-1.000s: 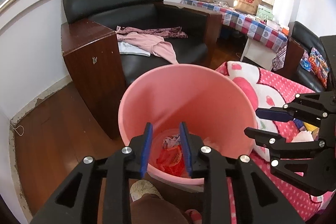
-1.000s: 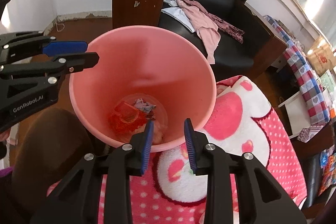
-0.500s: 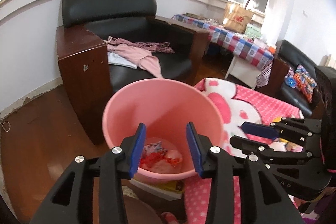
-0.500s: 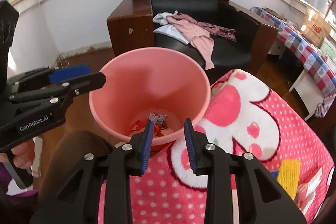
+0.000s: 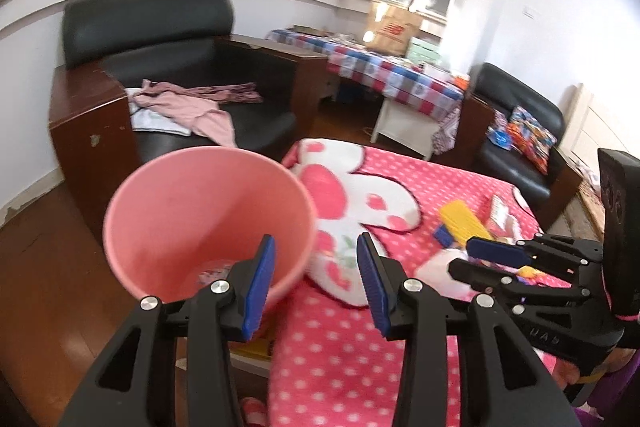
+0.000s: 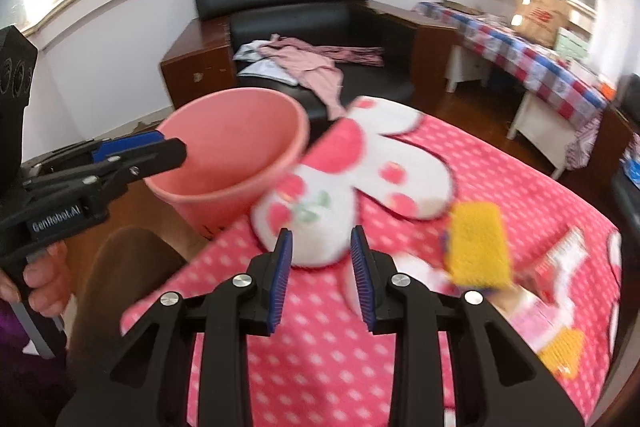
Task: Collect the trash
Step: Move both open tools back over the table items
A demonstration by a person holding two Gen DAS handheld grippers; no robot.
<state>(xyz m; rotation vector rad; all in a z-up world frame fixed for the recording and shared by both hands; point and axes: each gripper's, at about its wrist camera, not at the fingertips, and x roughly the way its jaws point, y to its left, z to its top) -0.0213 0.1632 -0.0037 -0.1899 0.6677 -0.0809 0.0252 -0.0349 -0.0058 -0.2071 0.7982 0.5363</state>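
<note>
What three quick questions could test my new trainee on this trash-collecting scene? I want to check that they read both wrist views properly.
1. True or false: the right gripper holds a piece of trash.
2. What lies on the seat of the black armchair: A) pink clothes B) a yellow packet C) the bucket?
3. Fill in: the pink bucket stands beside the pink dotted ____.

Key: 1. False, nothing is between its fingers. 2. A, pink clothes. 3. Blanket, where the yellow packet lies.
</note>
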